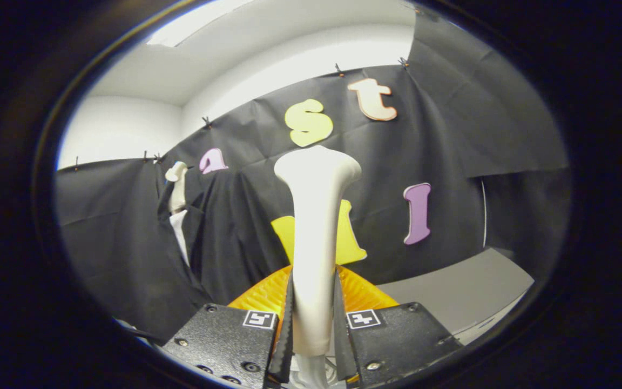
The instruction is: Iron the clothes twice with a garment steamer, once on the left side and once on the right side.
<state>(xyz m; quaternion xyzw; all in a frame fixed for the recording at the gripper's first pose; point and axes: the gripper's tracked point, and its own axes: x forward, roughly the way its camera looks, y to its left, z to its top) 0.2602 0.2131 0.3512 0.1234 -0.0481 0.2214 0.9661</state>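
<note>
Fingers clamp the upright garment steamer, seemingly firmly.

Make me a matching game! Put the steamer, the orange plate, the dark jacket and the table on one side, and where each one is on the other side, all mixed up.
Things:
1. steamer
2. orange plate
3. dark jacket
4. table

Places:
A. hanging by the booth wall, beyond the fingers
B. clamped between the fingers of the hand-held gripper
C. just behind the fingers, under the steamer
D. low down, off to one side, along the wall

Pairs: 1-B, 2-C, 3-A, 4-D
</note>
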